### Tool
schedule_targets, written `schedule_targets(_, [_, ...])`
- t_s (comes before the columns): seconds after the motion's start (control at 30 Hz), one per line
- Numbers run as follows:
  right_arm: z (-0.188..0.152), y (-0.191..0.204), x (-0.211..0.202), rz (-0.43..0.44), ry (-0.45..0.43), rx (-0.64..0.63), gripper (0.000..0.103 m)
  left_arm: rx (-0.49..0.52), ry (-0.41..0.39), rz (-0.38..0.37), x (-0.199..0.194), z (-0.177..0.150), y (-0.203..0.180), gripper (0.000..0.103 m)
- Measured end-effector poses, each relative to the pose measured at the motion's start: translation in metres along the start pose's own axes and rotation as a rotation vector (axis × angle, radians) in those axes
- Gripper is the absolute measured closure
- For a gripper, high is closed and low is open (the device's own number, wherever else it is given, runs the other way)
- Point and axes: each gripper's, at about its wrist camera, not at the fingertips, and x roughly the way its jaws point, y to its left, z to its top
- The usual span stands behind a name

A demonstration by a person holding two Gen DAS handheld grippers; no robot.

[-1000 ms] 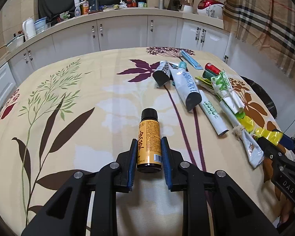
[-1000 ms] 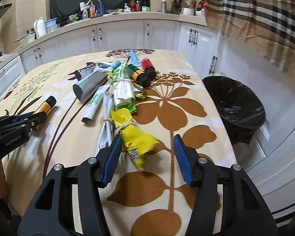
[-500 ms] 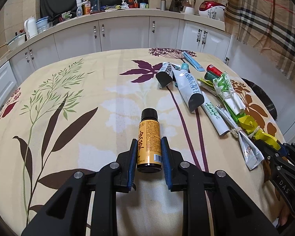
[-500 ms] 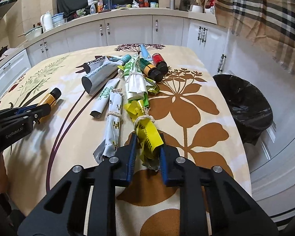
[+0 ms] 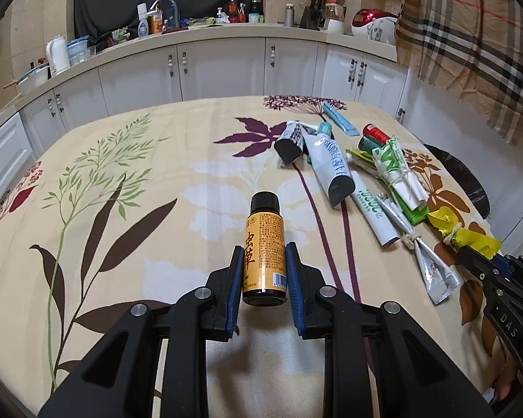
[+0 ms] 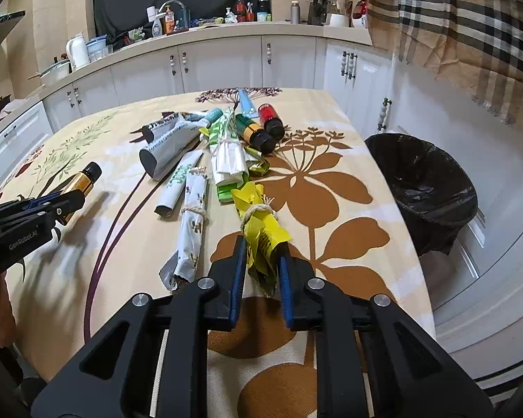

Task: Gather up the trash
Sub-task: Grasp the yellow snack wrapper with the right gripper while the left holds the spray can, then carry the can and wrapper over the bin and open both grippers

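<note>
My left gripper (image 5: 264, 261) is shut on a small amber bottle (image 5: 264, 249) with a black cap and a yellow label, lying on the flowered tablecloth (image 5: 122, 181). My right gripper (image 6: 261, 261) is shut on the lower end of a yellow wrapper (image 6: 261, 226) tied with string; that wrapper (image 5: 465, 235) also shows at the right of the left wrist view. Beyond it lie a white tied wrapper (image 6: 193, 223), a green and white bundle (image 6: 228, 156), several tubes (image 6: 169, 144) and two small bottles (image 6: 261, 129). The bin (image 6: 422, 188) with a black liner stands right of the table.
White kitchen cabinets (image 6: 219, 66) and a cluttered counter run behind the table. A plaid cloth (image 6: 463, 24) hangs at the upper right. The table's right edge (image 6: 397, 216) borders the gap beside the bin. A person's hand (image 6: 1, 313) holds the left gripper at the lower left.
My right gripper's jaws closed from wide apart onto the yellow wrapper. The left gripper and its bottle stayed where they were.
</note>
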Motion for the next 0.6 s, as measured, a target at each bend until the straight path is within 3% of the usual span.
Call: schedule_targets(0.6, [0.028, -0.032, -0.018, -0.062, -0.102, 0.048, 0.087, 0.065, -0.093, -0.07, -0.01, 0.038, -0.041, 0.078])
